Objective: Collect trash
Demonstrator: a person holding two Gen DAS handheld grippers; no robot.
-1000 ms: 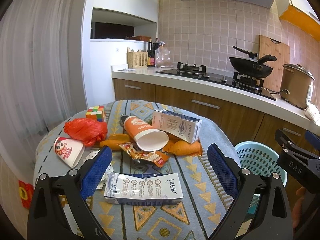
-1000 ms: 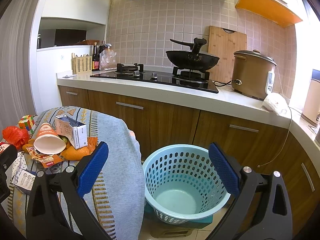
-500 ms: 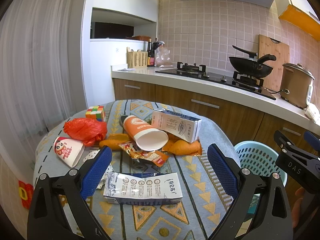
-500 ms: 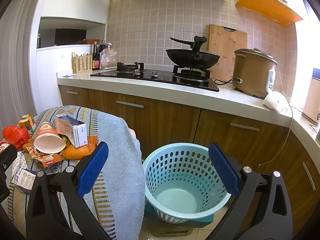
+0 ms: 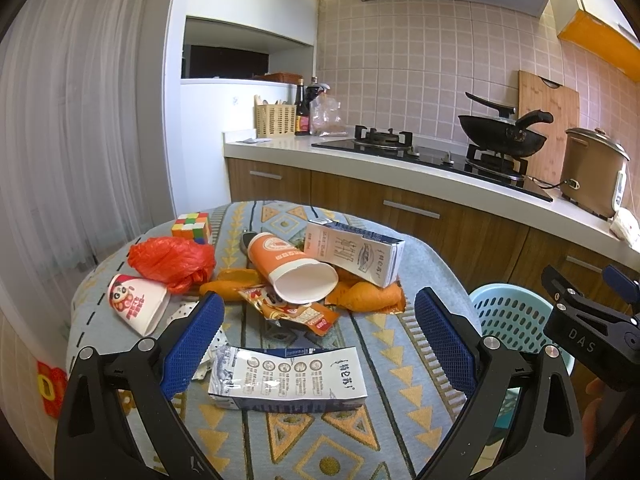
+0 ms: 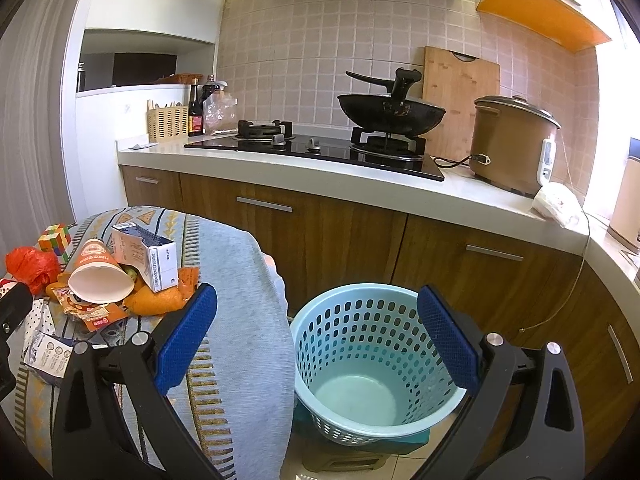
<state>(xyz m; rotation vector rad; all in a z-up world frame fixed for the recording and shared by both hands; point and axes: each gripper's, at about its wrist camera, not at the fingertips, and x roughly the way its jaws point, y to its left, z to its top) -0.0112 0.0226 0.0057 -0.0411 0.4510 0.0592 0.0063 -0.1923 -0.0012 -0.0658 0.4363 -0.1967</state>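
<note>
Trash lies on a round table with a patterned cloth [image 5: 320,436]: a flattened milk carton [image 5: 287,378] nearest, an orange paper cup [image 5: 292,266] on its side, a second carton [image 5: 354,252], a snack wrapper [image 5: 292,312], orange peels [image 5: 368,294], a red plastic bag [image 5: 172,258] and a small panda cup [image 5: 138,304]. My left gripper [image 5: 318,344] is open and empty, hovering just above the flattened carton. My right gripper [image 6: 316,336] is open and empty above a light blue basket [image 6: 372,360] on the floor right of the table. The basket looks empty.
A Rubik's cube [image 5: 192,226] sits at the table's far left. Behind runs a kitchen counter [image 6: 320,178] with a gas stove, a black wok [image 6: 392,112], a cutting board and a brown rice cooker [image 6: 512,144]. Wooden cabinets [image 6: 360,248] stand behind the basket.
Almost nothing: both grippers stay open, with only a very slight drift in view. No trash has moved.
</note>
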